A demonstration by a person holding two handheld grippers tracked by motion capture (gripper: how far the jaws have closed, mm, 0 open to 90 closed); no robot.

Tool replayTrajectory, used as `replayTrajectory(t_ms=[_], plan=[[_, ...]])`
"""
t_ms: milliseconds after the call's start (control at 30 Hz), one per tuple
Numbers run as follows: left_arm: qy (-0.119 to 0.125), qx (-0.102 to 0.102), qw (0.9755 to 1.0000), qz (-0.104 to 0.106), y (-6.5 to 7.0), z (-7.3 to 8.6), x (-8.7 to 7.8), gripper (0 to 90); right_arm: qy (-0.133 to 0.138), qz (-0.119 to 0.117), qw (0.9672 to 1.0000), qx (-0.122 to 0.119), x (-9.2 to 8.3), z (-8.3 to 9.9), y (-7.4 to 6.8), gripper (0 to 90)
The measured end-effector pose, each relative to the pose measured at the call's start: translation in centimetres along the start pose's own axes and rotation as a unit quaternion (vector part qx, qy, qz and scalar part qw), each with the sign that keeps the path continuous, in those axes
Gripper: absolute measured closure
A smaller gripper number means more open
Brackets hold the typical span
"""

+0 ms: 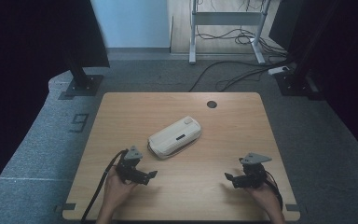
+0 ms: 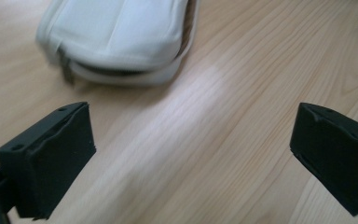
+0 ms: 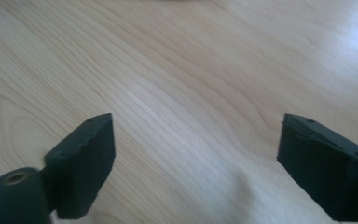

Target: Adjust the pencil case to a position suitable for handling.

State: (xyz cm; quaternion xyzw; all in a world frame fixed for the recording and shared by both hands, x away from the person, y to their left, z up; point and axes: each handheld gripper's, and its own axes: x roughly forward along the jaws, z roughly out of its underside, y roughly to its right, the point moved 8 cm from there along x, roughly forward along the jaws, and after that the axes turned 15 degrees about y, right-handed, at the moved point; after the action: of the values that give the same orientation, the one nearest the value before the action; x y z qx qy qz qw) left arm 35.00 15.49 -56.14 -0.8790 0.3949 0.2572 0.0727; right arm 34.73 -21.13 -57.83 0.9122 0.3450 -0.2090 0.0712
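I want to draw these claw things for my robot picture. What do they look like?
Each hand holds one: the left gripper and right gripper are black, each with two blocky black jaws and a grey three-cornered plate on top. A black cable trails back from the left one. The forearms look bare, no sleeves.

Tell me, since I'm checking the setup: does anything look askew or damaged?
Only mildly: the white zip case lies diagonally on the table, its zipper partly open at the near end. No spill or damage shows.
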Motion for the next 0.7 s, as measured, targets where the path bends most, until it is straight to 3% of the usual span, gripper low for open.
replayTrajectory(t_ms=[133,267,400,433,700], plan=[[-0.004,-0.011,0.9999,-0.008,-0.6,2.0,-0.6,0.0,-0.005,0.014,0.9999,0.004,-0.2,1.4,0.4,0.2],[-0.007,-0.018,0.9995,-0.023,-1.2,3.8,-0.9,0.0,-0.018,0.025,0.9995,0.001,-0.1,2.5,0.7,0.0],[-0.029,-0.013,0.9988,-0.037,-1.6,5.3,-0.4,0.0,-0.033,0.025,0.9991,0.007,0.2,3.7,0.8,0.0],[-0.025,-0.004,0.9988,-0.043,-1.6,5.4,-0.4,0.0,-0.031,0.027,0.9991,0.008,0.2,3.6,0.8,0.0],[-0.025,0.004,0.9982,-0.055,-1.5,5.5,-0.2,0.0,-0.031,0.026,0.9991,0.010,0.0,3.7,0.8,0.4]])
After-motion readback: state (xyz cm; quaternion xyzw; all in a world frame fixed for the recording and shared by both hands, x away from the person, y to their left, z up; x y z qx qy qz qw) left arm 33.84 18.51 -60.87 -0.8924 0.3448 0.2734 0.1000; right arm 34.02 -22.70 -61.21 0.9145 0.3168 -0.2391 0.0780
